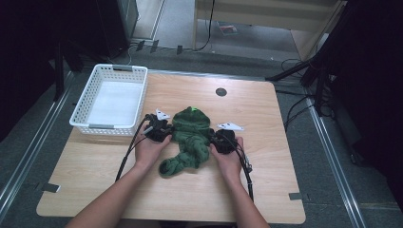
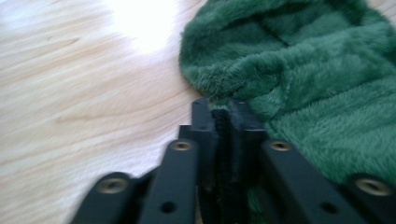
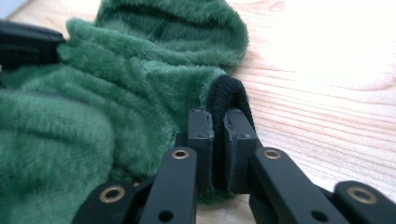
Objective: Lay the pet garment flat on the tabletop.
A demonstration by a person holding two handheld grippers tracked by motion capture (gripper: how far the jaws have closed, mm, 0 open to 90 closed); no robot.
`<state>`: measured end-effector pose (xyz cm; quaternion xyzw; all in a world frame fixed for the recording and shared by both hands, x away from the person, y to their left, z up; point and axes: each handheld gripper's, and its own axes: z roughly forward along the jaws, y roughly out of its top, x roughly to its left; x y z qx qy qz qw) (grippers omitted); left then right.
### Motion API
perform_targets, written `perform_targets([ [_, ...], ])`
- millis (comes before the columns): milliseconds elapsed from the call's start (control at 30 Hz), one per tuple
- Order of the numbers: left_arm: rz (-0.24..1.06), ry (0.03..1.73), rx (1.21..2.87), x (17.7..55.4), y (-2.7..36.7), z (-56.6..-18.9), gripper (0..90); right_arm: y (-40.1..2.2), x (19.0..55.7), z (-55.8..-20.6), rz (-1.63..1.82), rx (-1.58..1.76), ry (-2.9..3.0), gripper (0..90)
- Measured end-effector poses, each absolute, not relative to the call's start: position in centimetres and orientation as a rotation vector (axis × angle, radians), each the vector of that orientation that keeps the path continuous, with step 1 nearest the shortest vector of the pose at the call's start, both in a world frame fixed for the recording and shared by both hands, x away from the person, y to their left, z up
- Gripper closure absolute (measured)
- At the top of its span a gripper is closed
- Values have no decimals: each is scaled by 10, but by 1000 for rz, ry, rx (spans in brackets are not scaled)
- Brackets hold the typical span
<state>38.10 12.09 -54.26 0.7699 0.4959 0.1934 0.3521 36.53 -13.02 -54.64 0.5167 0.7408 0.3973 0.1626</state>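
A green fleece garment [image 1: 191, 137] lay bunched on the wooden table [image 1: 266, 123], a little left of the table's middle, with its hooded end toward the far side and a rolled part trailing toward the person. In the left gripper view the plush fabric [image 2: 299, 70] was seen spread to the right of the jaws, and in the right gripper view the same fabric [image 3: 116, 84] was heaped to the left.

The garment was gripped at both sides. The left hand-held gripper [image 1: 157, 127] was set against its left edge; its jaws were brought nearly together, with a dark strip of the garment's edge pinched between the pads [image 2: 203, 122]. The right hand-held gripper [image 1: 223, 138] was set against the right edge; its jaws were likewise narrowed, and a black ribbed cuff [image 3: 227, 100] of the garment was clamped between them, arching over the fingertips [image 3: 201, 128]. Both grippers rested low, at or just above the table surface.

Each gripper was carried by a hand: the left hand [image 1: 148, 149] and the right hand [image 1: 229, 159], with the forearms entering from the near edge. A black cable was trailed from each gripper back toward the person.

A white plastic basket [image 1: 85, 99] stood at the far left corner of the table, near the left gripper but apart from the garment. A small round dark grommet [image 1: 221, 91] was set in the table beyond the garment.
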Motion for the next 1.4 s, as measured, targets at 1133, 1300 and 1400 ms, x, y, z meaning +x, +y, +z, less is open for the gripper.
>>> perform_targets([
  [1133,299,1042,2035,261,137,-547,800,-171,270,-504,1332,1366,2070,816],
  [1300,332,1055,2023,259,140,-544,694,-200,245,-513,1237,1463,2011,663],
  [1400,309,1084,1989,258,147,-538,605,-220,239,-511,1261,1543,1895,594],
])
